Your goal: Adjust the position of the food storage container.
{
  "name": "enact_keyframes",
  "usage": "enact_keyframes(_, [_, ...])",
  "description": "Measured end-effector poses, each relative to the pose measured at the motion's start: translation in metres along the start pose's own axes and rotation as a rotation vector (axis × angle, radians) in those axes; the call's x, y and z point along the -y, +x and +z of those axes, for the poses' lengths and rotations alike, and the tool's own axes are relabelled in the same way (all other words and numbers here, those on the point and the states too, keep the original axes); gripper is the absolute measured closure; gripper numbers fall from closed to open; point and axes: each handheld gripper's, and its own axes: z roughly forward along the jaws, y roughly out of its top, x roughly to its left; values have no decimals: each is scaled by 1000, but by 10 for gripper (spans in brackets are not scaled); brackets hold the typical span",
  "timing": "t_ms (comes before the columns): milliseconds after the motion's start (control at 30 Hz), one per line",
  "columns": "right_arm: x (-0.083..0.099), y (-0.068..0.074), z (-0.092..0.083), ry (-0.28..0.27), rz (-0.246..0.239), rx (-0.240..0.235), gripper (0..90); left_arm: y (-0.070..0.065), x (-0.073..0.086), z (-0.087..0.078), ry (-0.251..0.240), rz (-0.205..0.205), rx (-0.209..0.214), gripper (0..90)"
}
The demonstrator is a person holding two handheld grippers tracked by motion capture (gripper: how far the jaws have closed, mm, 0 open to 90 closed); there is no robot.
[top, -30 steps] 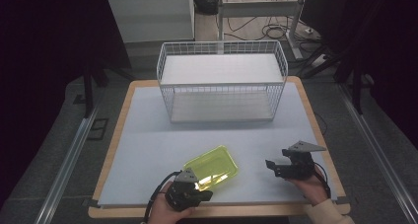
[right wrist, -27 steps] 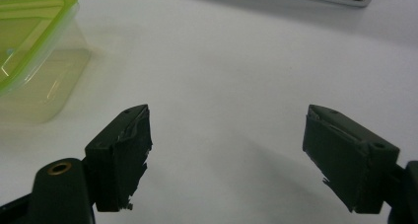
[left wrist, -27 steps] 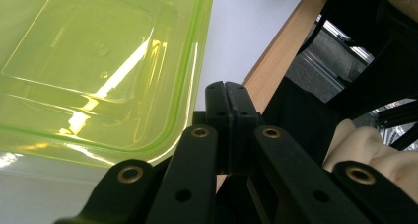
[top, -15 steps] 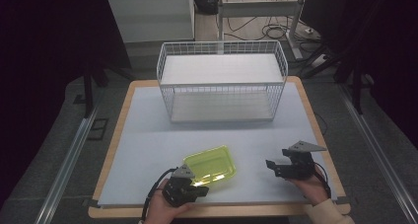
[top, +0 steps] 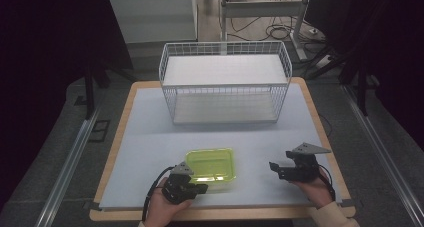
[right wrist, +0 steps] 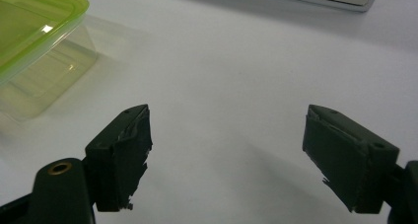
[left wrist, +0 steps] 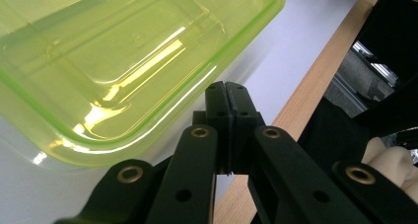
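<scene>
Left claw (left wrist: 227, 93) (pressed closed) just beside yellow-green lidded container (top: 211, 165).

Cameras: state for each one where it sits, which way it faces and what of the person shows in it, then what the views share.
High view: above the person's side, facing forward and down on the table and wire basket; both hands show, left gripper, right gripper.
Left gripper view: rides the left gripper, jaws shut, beside the green-lidded container; a hand at right.
Right gripper view: rides the right gripper, jaws open over the table.
Shared: the container appears in all three.
</scene>
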Motion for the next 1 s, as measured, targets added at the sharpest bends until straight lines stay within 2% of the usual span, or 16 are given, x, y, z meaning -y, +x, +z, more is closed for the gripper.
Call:
enact_keyframes(200, [0,0,-1,-5,-2,1,185,-8,0,-6,-20,13,29,900])
enact_keyframes(233, [0,0,-1,-6,-3,0,185,-11,0,-14,-42,19,33,900])
enact_keyframes(333, [0,0,-2,-9,0,1,185,-9,0,-27,-83,9,23,900])
enact_keyframes(367, [0,0,-2,-9,0,1,185,-9,0,-27,-83,9,23,900])
enact_keyframes(433, [0,0,-2,-10,-1,2,186,0,-1,-42,-135,-21,-2,900])
enact_keyframes(567, [0,0,-2,-12,-2,3,186,19,1,-59,-183,-64,-50,900])
enact_keyframes(600, [0,0,-2,-12,-2,3,186,19,1,-59,-183,-64,-50,900])
enact_keyframes(700, [0,-1,-3,-16,1,9,186,37,6,-68,-224,-118,-110,900])
enact_keyframes(733, [0,-1,-3,-16,1,9,186,37,6,-68,-224,-118,-110,900])
enact_keyframes(800, [0,-1,-3,-15,1,10,187,47,10,-66,-219,-143,-129,900])
enact_keyframes(933, [-1,0,-2,-19,-4,8,188,58,15,-52,-166,-174,-137,900])
enact_keyframes(1000, [-1,0,-2,-19,-4,7,188,59,14,-49,-156,-173,-135,900])
